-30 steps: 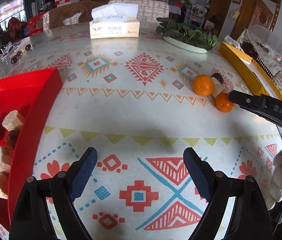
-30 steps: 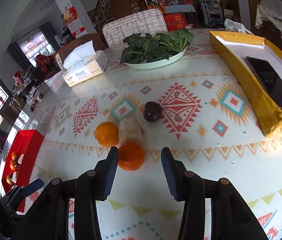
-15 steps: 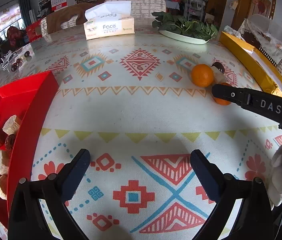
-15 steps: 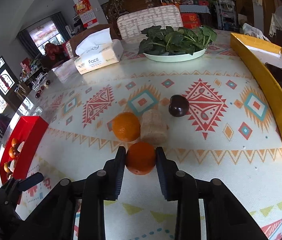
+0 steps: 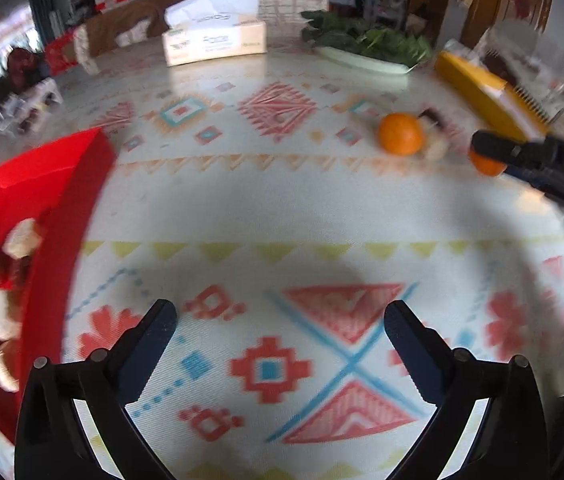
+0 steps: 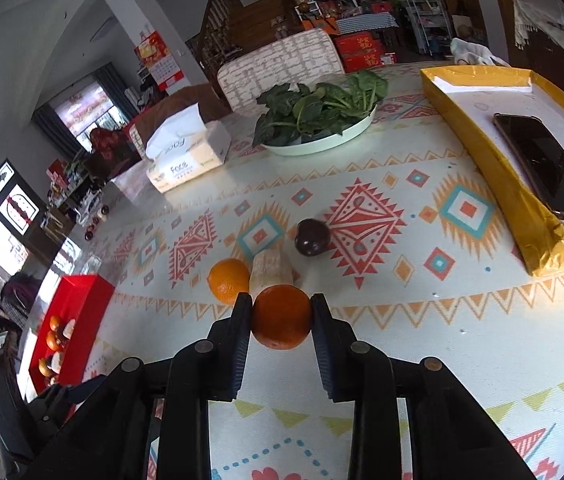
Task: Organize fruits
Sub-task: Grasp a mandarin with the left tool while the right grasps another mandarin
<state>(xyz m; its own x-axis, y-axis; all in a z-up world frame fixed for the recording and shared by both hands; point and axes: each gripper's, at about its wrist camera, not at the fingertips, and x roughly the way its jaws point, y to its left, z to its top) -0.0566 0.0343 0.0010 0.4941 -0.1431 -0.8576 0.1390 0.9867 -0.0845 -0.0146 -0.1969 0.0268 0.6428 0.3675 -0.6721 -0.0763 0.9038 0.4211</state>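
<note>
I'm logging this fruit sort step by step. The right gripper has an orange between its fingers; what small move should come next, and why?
Probably lift the orange clear of the table, then carry it toward the red tray. The right gripper is shut on it, a second orange and a pale piece sit close behind, and the tray already holds sorted fruit.

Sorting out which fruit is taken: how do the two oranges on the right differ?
The near orange is clamped between the right tool pads; the far orange lies free on the tablecloth, beside the pale chunk. The near one looks darker orange. Both are round, similar-sized.
</note>
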